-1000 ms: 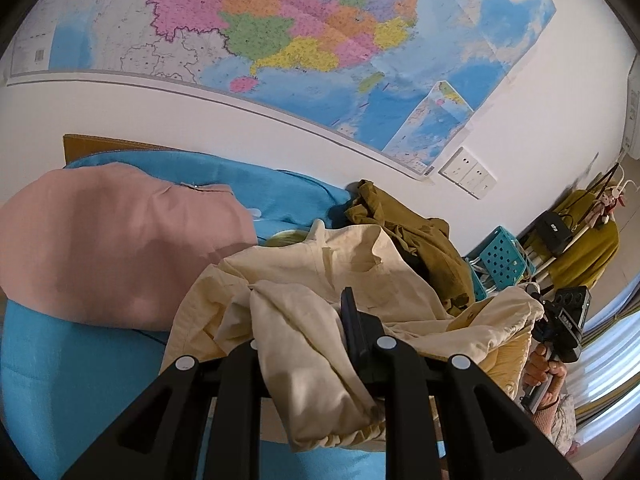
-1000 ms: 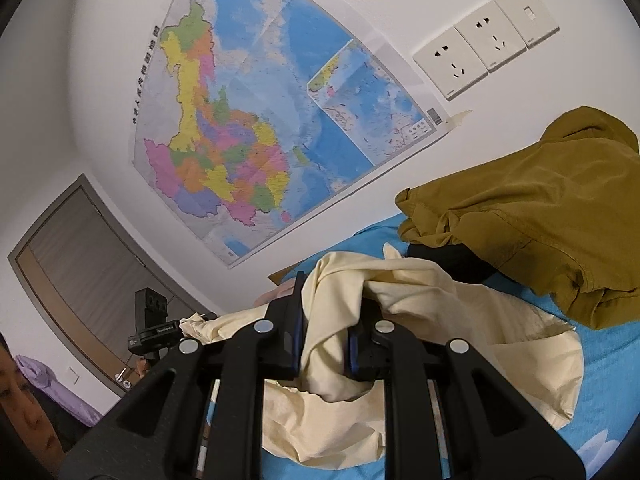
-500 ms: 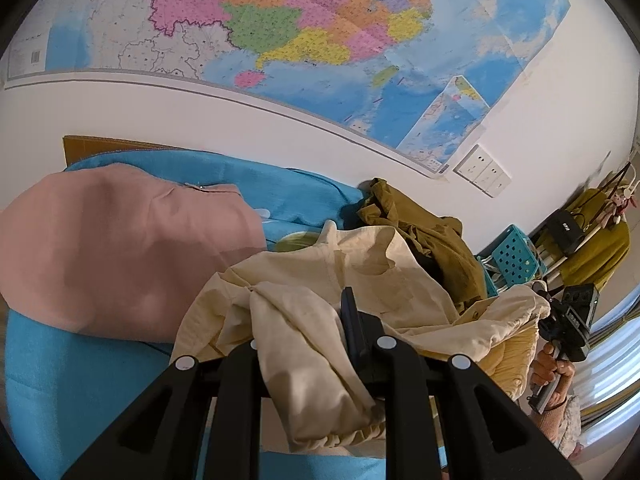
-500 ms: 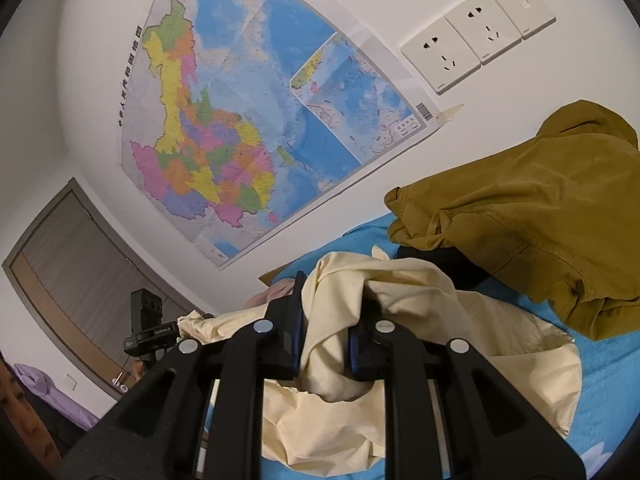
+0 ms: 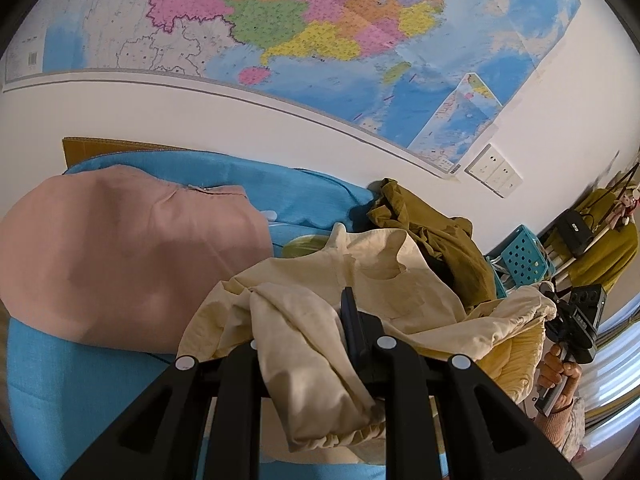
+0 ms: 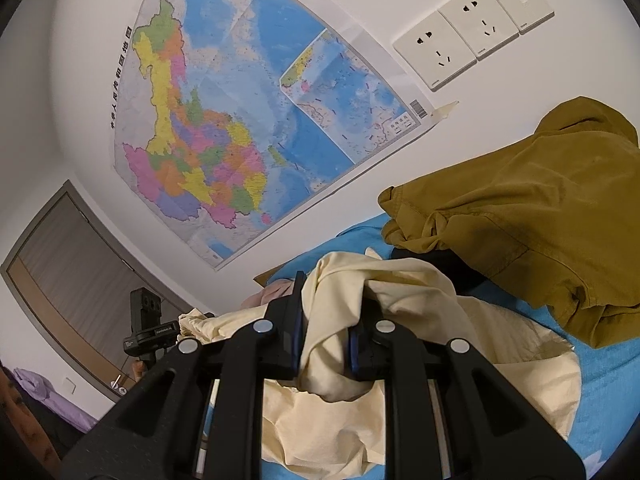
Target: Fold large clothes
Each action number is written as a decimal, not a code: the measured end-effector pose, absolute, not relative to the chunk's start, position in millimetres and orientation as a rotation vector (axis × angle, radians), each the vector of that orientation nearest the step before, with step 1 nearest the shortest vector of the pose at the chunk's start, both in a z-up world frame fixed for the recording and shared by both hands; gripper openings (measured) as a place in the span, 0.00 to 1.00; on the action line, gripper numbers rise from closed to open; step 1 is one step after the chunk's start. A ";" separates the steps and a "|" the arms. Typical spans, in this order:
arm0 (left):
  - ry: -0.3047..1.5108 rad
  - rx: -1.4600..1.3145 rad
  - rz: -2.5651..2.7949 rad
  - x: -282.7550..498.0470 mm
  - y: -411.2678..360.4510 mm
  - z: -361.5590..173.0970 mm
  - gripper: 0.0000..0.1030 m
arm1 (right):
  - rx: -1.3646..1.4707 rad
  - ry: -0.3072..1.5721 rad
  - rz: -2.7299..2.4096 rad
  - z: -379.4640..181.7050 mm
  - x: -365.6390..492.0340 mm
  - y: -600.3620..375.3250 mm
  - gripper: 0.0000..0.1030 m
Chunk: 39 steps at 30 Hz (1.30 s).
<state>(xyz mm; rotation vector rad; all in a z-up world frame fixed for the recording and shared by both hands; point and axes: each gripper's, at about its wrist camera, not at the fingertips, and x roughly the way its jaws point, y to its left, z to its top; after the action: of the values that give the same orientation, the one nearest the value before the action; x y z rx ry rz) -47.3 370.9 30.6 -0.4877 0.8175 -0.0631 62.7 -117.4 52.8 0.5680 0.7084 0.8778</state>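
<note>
Cream-yellow cotton garment (image 5: 384, 280), large and crumpled, held up off blue bed sheet (image 5: 80, 392) at two points, rest of it slumped in loose heap on sheet. Left gripper (image 5: 308, 344) pinching a thick gathered bunch of the cloth, jaws pressed in on it. Right gripper (image 6: 326, 344) likewise clamped on another wad, cloth bulging out above and below the pads. Span of fabric between the two grips slack, not taut.

Mustard-brown crumpled jacket (image 6: 520, 216) lay just beside, its near edge touching or overlapping the cream cloth; which of the two could not be told. Pink pillow (image 5: 120, 256) sat close on the other side. Wall map (image 6: 240, 128) and white wall sockets (image 6: 472, 28) behind, of no concern.

Judged still in the spreading stage; no fold yet made.

Risks from here:
- Grips taken on bunches, not on single edges or corners, so likely to lift several layers at once and leave garment twisted when laid flat.
- Thick wad could slide out of pads under garment's own weight if pulled apart sharply.
- Hanging hem could snag and drag the brown jacket, or catch on the pillow.
- Little bare sheet near, so poor room to spread.
</note>
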 end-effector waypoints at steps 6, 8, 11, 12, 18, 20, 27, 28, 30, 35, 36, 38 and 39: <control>0.824 -0.489 -0.057 -43.4 372.0 28.9 0.16 | 0.561 0.715 0.875 52.9 67.5 -116.9 0.16; 0.827 -0.487 -0.053 -41.8 372.3 28.4 0.16 | 0.558 0.715 0.874 53.2 68.1 -115.7 0.16; 0.831 -0.486 -0.050 -39.9 372.7 27.4 0.16 | 0.558 0.719 0.872 52.4 69.4 -115.0 0.16; 0.832 -0.486 -0.049 -39.1 372.8 26.8 0.16 | 0.561 0.722 0.871 52.0 70.3 -115.2 0.16; 0.841 -0.488 -0.046 -35.1 375.3 24.4 0.16 | 0.568 0.732 0.864 49.8 73.6 -115.2 0.17; 0.845 -0.490 -0.044 -33.2 375.3 23.6 0.16 | 0.573 0.740 0.856 47.3 76.4 -115.5 0.17; 0.858 -0.495 -0.027 -22.7 376.6 17.9 0.16 | 0.576 0.757 0.842 41.6 86.0 -112.7 0.17; 0.860 -0.496 -0.026 -21.7 377.3 17.3 0.16 | 0.573 0.758 0.841 41.5 86.7 -112.0 0.18; 0.865 -0.499 -0.024 -19.5 378.5 15.4 0.16 | 0.577 0.764 0.838 40.3 89.2 -111.8 0.18; 0.877 -0.504 -0.017 -13.1 380.8 10.8 0.17 | 0.579 0.777 0.826 36.3 94.6 -110.6 0.18; 0.880 -0.504 -0.016 -11.4 380.6 9.7 0.17 | 0.582 0.781 0.826 35.3 96.0 -110.5 0.18; 0.880 -0.498 -0.011 -9.1 380.5 8.1 0.17 | 0.583 0.784 0.821 34.1 97.9 -109.8 0.18; 0.881 -0.490 -0.005 -8.1 379.7 7.4 0.17 | 0.584 0.785 0.820 33.5 98.9 -109.5 0.18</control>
<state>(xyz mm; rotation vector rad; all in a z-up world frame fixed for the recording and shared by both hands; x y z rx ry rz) -8.1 379.7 7.4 -0.4905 0.8810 -0.0049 98.9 -109.5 33.5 0.5839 0.7853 0.8202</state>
